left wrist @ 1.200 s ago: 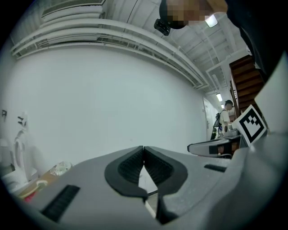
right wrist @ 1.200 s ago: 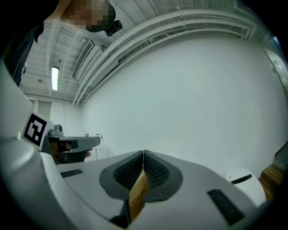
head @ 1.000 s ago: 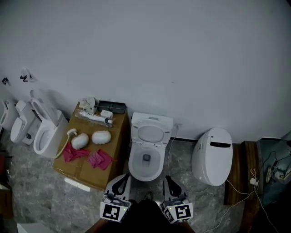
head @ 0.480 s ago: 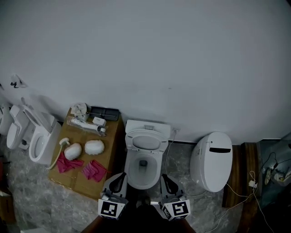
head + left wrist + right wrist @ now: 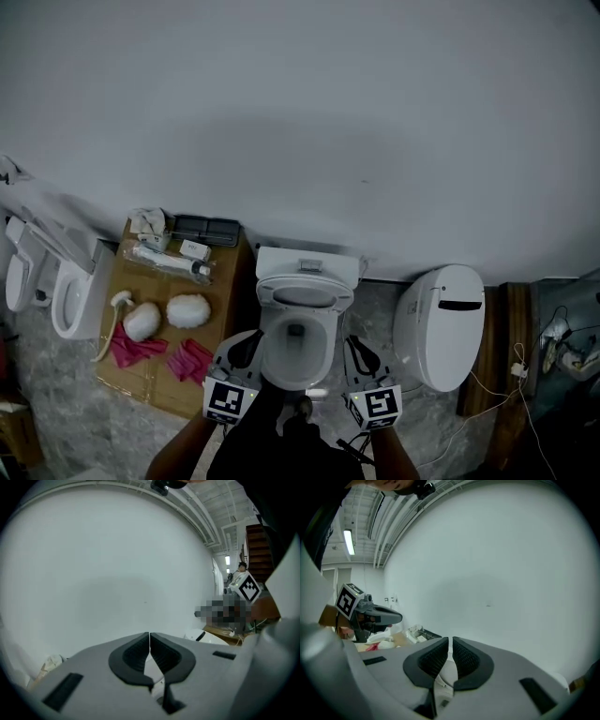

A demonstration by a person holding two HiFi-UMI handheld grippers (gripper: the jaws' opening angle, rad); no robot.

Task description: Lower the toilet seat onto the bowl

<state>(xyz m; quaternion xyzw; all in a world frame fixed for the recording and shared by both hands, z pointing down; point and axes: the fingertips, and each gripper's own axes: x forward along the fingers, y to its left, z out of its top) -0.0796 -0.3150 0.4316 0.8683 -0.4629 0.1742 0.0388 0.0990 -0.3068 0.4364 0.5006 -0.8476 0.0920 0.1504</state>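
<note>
- The toilet [image 5: 298, 349] stands against the white wall [image 5: 309, 122], and its open bowl lies between the two grippers in the head view.
- The toilet seat [image 5: 302, 297] is raised and leans back toward the tank [image 5: 307, 265]. From this steep angle it is hard to tell whether a lid stands behind it.
- The left gripper [image 5: 247, 347] hovers just beside the bowl's left rim. Its own view shows the dark pads meeting in a thin line, so its jaws are closed with nothing between them.
- The right gripper [image 5: 357, 350] hovers just beside the bowl's right rim. Its jaws are also closed and empty, with only a hairline gap between the pads.
- Both grippers sit near the front of the bowl, apart from the seat at the back.
- A cardboard box [image 5: 223, 281] lies left of the toilet. On it are two white round pads [image 5: 187, 310], pink cloths [image 5: 192, 359] and a black tray [image 5: 206, 228] near the wall.
- A closed white toilet [image 5: 441, 323] stands to the right.
- Another toilet with a raised seat [image 5: 70, 300] stands at the left edge.
</note>
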